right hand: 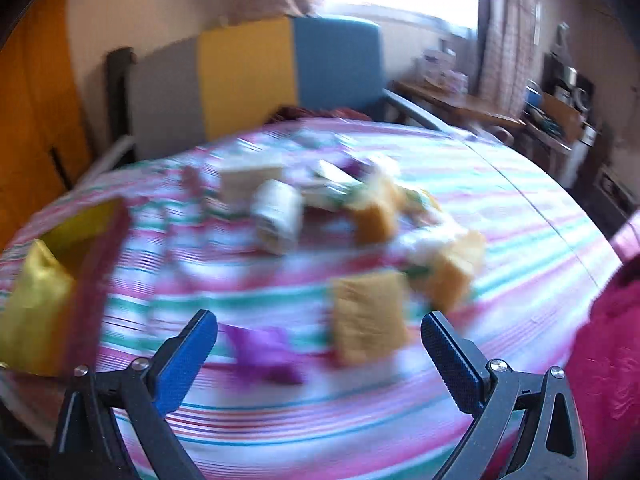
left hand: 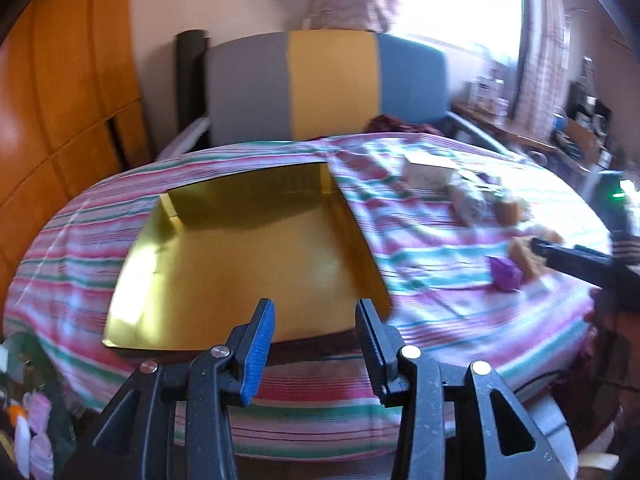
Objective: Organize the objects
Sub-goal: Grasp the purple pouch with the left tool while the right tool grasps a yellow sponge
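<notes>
A shallow gold box [left hand: 256,264] lies open and empty on the striped bedsheet [left hand: 440,312]; its corner also shows in the right wrist view [right hand: 36,304]. My left gripper [left hand: 316,320] is open and empty over the box's near edge. My right gripper [right hand: 320,332] is open wide and empty, just short of a purple wrapped piece [right hand: 264,352] and a yellow sponge [right hand: 368,316]. More yellow sponges [right hand: 452,272], a white roll [right hand: 276,216] and white boxes [right hand: 248,180] lie blurred behind. In the left wrist view the purple piece [left hand: 506,274] lies right of the gold box.
A grey, yellow and blue headboard [left hand: 332,84] stands behind the bed. Orange wardrobe doors [left hand: 60,92] are on the left. A cluttered wooden desk [right hand: 460,108] stands at the right. Pink cloth [right hand: 612,340] shows at the right edge.
</notes>
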Tool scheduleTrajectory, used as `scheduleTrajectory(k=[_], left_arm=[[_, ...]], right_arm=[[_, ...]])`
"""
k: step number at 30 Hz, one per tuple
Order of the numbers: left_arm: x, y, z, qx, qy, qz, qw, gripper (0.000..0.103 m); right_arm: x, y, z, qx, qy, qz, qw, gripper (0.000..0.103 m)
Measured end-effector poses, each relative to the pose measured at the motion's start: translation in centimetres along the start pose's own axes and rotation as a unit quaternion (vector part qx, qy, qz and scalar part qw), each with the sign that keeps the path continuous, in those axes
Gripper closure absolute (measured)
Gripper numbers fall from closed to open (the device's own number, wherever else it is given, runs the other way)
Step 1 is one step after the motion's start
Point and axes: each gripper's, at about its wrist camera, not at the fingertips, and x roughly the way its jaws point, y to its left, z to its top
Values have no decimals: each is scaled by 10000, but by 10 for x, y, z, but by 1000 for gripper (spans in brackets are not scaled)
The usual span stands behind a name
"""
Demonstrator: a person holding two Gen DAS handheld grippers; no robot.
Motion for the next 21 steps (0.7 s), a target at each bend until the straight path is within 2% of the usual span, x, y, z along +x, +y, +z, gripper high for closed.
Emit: scheduleTrajectory(k=[1,4,9,11,12,13,18,21], left_arm=[[0,-4,0,36,-6,-125,9999,61],[1,-22,2,148,5,-514,9986,60],[6,-48,7,257,191,-1223,9920,55],[8,-61,10,345,272,-1348,9899,48],[11,-67,12,399,349,-1399,9887,46],[15,-74,14,443,459,-1495,9867,45],[33,-97,19,547,831,-1606,9820,45],[46,-116,28,820,967,-1796,9755,40]], right_arm=[[6,-10,0,-1,109,42,9999,13],[22,-25,3,-229,301,271,9989,19],[43,-21,9,-886,531,346,9940,29],[54,-23,9,-889,758,457,9921,36],[59,-26,8,-786,919,572,9910,44],[65,-28,8,-664,1084,720,9893,47],[72,-38,19,-584,1520,1001,9816,49],[67,-45,25,-724,1450,1241,9789,49]])
